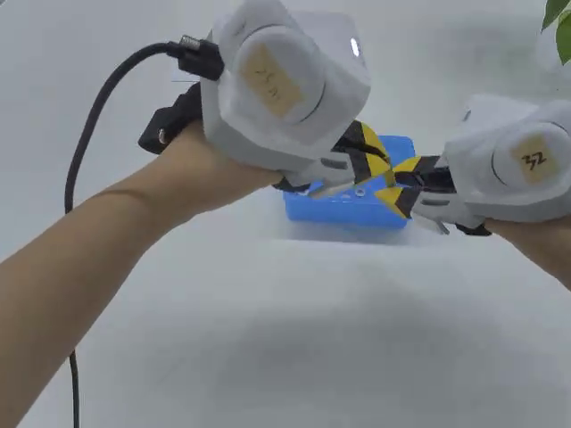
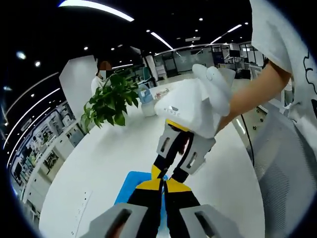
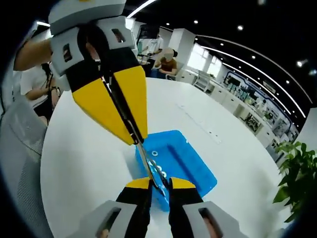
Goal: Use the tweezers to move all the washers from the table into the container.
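Fingers of the left gripper, seemingly clamping tweezers, screen the container.

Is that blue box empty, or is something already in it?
Not empty: the blue container holds several small washers, lying in a row near one wall.

The container sits on the worktop with washers in it. A plant stands at two o'clock.
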The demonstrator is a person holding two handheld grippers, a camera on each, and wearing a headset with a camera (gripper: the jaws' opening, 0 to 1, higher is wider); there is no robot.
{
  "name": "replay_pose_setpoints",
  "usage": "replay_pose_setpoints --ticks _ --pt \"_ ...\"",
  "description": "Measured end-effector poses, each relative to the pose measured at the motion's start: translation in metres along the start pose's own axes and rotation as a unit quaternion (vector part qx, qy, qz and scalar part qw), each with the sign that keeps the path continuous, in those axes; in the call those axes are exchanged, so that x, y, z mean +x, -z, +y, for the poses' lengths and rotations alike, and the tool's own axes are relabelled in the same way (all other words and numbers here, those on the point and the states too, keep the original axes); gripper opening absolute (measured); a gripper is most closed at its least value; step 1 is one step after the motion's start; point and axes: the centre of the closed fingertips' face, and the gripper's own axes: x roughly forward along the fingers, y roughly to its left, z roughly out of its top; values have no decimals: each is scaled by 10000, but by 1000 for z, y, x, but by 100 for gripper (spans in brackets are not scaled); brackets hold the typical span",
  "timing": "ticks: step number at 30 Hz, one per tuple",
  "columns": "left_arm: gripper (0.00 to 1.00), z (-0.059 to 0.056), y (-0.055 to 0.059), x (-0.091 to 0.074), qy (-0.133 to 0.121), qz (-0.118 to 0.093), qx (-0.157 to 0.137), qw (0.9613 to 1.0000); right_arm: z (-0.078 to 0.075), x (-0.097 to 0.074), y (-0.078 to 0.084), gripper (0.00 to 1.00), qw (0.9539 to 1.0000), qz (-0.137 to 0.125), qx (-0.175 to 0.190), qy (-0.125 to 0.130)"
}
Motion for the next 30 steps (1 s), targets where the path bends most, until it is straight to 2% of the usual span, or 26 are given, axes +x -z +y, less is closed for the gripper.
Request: replay_pose_setpoints --ticks 3,7,11,14,15,16,17,19,21,23,24,26,28,29,30 --pt "0 -17 8 -1 233 130 93 9996 13 -7 11 9 9997 200 -99 -16" --pt "0 -38 23 2 483 301 136 9983 30 -14 28 9 9991 398 -42 -105" --pt "0 -51 41 8 679 486 123 9964 44 -12 41 9 9983 519 116 -219" --pt "0 -64 64 14 817 704 118 9941 58 -5 53 9 9971 642 216 -346" --pt "0 -65 68 15 820 753 121 9937 62 -2 57 9 9969 667 205 -376" --pt "0 -70 79 18 856 869 96 9925 66 1 61 9 9963 702 246 -419" --pt "0 -73 85 20 870 899 42 9921 74 4 66 9 9950 794 315 -522" --pt "0 -82 107 24 974 1173 -65 9883 83 10 72 9 9943 835 270 -612" --pt "0 -88 120 27 1020 1260 -202 9866 92 13 76 9 9932 926 210 -671" --pt "0 -91 125 28 1049 1291 -294 9856 97 15 79 9 9925 978 135 -725" --pt "0 -93 128 28 1052 1348 -314 9848 96 14 76 9 9937 898 124 -659" --pt "0 -93 138 28 1037 1547 -231 9822 99 12 71 9 9933 797 379 -740" --pt "0 -97 146 31 1086 1658 -275 9798 96 9 67 11 9924 722 788 -616" --pt "0 -98 150 31 1089 1695 -261 9791 95 6 67 13 9924 719 774 -628" --pt "0 -92 146 29 921 1571 -284 9829 94 2 67 14 9916 738 887 -583"
